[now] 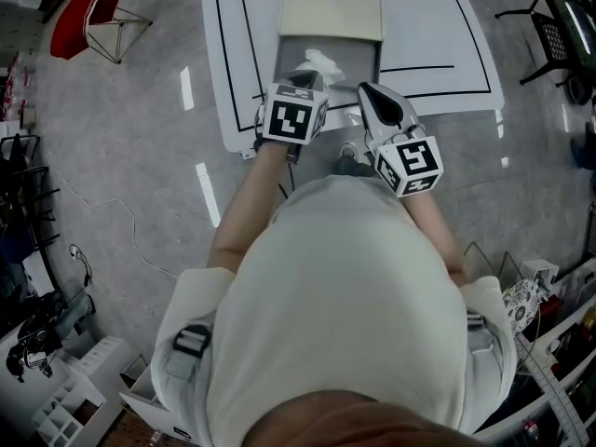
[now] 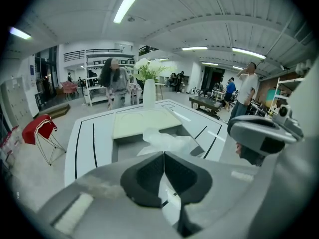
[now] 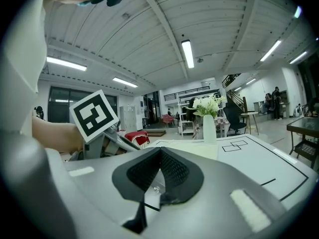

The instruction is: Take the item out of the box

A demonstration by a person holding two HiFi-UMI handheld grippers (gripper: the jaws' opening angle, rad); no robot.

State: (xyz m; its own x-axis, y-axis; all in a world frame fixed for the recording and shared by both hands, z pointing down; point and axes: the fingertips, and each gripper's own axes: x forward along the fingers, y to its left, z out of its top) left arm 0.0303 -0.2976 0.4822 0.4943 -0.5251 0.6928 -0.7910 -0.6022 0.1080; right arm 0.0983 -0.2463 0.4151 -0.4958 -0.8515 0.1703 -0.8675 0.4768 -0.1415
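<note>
One left claw (image 2: 163, 156) apparently pinching bag (image 2: 168, 140), near table (image 1: 438, 49) edge

crumpled white plastic item (image 1: 321, 63), pinched by the left gripper (image 2: 163, 154), above the open grey box (image 1: 358, 59); cream lid (image 1: 331, 14) folded back.

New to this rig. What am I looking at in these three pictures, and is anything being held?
There is no robot here: a person holds a two-fingered gripper in each hand, and the marker cubes are part of them. One picture comes from a camera on the person's head, looking down. The other two cameras ride on the grippers and look along their fingers. On the white table sits an open box, its cream lid folded back. The left gripper has its fingers together and appears to pinch a crumpled white item over the box. The right gripper is shut and empty.
</note>
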